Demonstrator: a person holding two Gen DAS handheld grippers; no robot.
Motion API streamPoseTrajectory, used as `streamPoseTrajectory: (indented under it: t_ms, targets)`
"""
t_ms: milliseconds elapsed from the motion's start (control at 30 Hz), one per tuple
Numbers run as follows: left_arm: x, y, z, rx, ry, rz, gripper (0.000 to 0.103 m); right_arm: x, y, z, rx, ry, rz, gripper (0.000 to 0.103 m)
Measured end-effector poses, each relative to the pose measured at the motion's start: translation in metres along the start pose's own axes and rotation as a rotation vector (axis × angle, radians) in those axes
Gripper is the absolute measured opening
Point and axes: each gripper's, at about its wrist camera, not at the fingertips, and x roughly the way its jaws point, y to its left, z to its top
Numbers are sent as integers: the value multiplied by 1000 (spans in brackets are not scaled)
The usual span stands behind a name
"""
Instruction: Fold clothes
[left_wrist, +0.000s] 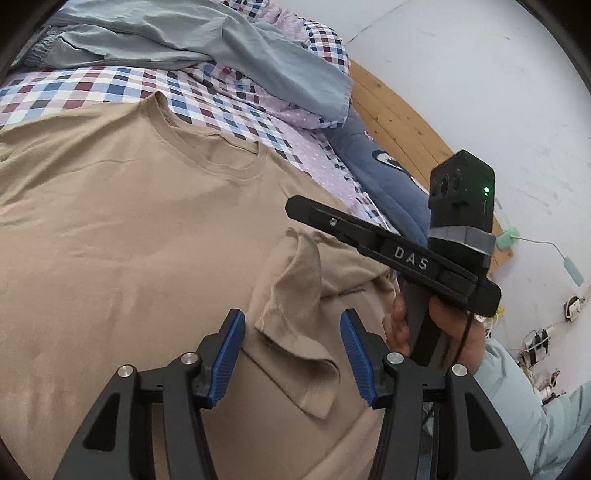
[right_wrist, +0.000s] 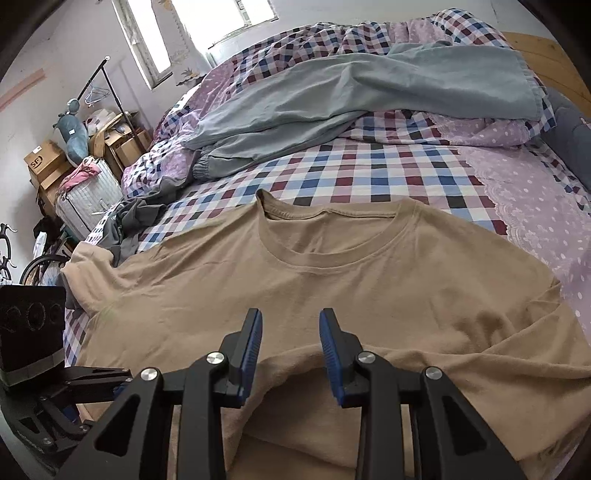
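Tan tee (right_wrist: 332, 288) is lying face-up on the bed (right_wrist: 369, 173), collar (right_wrist: 325, 236) pointing to 12 o'clock in my right view. Chest is lying mostly smooth. One sleeve (left_wrist: 295, 332) is lying flipped inward over the body, bunched and ridged, right under my left tongs (left_wrist: 291, 350). In the right view a fold of the near cloth is lying doubled over itself at 6 o'clock, beneath my right tongs (right_wrist: 291, 354).

Both tongs are standing apart, nothing between the pads. Left is hovering over the sleeve; I cannot tell whether the pads are touching cloth. Right is hovering over the doubled edge.

Handling, as I am judging it: thin knit, light, limp, no stiffness at all. It is going to sag and drape from any single pinch, and the layers are likely to slide on each other. Not fragile, not slippery against the ribbed pads. Best holds are looking like the hems and seams, where the cloth is doubled: sleeve hem at left, the folded edge at right. Pinching mid-panel is risking grabbing the checked bedcover too.

Grey-green trousers (right_wrist: 332, 99) are lying crumpled at 12 o'clock, well apart from the tee.

Whether this is a half-made fold or a tee needing smoothing, I cannot tell.
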Motion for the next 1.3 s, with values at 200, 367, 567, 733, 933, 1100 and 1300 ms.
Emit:
streamPoseTrajectory:
  t_ms: [200,367,567,733,933,1100,1300]
  targets:
    - [7,-12,2,87,-24,86,27,-20,-15,2,35,-66,-34,37]
    - [2,-26,2,141,-58,86,6,-44,-34,5,87,-149,-72,39]
    - [-1,-70,-16,307,-29,-35,5,-96,-83,2,268,-331,-165,42]
    - [-4,-108,-44,465,67,-199,5,-126,-124,-8,423,-410,-210,45]
    - [16,-113,-69,509,225,-185,5,-142,-140,-18,454,-415,-243,45]
    - [16,-102,-62,439,221,-188,5,-146,-130,-22,383,-367,-241,45]
    - [-8,-62,-39,194,117,-297,5,-138,-111,-33,318,-287,-220,45]
